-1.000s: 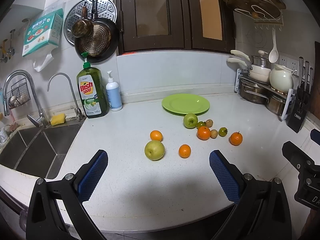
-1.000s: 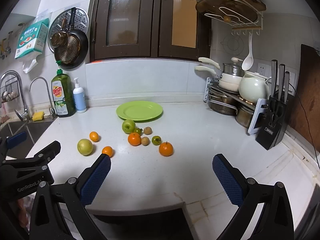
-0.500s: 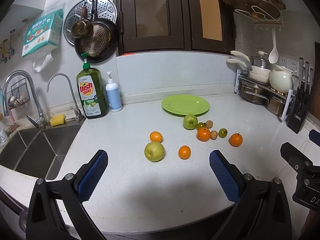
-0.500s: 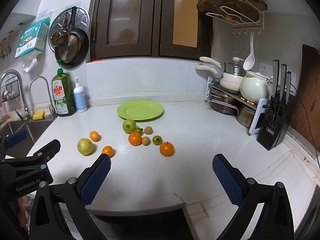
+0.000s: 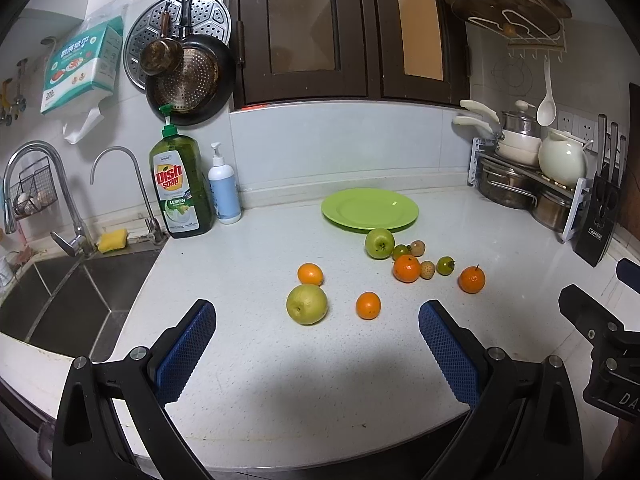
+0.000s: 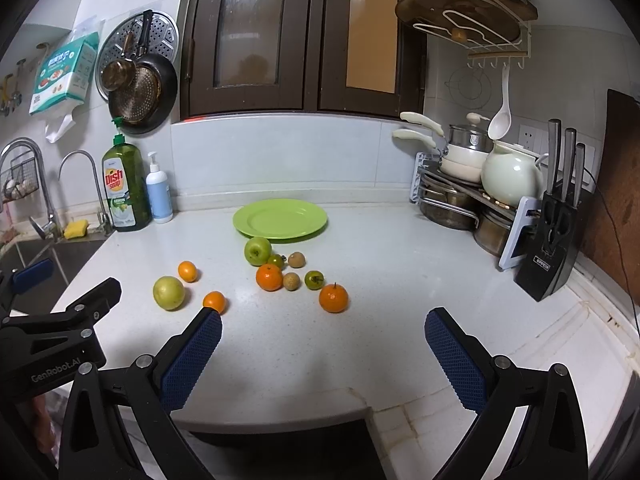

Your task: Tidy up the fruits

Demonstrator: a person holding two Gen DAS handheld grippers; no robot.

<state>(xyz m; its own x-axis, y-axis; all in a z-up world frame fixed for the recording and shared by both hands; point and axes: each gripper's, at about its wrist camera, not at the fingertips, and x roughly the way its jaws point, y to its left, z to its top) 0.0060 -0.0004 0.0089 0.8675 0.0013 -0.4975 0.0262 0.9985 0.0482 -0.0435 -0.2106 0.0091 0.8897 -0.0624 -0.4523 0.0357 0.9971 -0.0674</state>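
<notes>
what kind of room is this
A home kitchen, most likely: a sink with taps, a dish soap bottle beside it, and a knife block by stacked pots on the counter.

- The white speckled countertop (image 5: 248, 344) lies bare between the near edge and the scattered fruit, leaving wide room.
- A yellow-green round pear (image 5: 307, 304) and two small oranges (image 5: 368, 305) stand nearest, with gaps between them.
- A tight fruit cluster around the green apple (image 6: 258, 251) crowds the near rim of the flat lime-green plate (image 6: 280, 221).
- The steel pot rack (image 6: 452, 200) and black knife block (image 6: 554, 252) wall the right side.
</notes>
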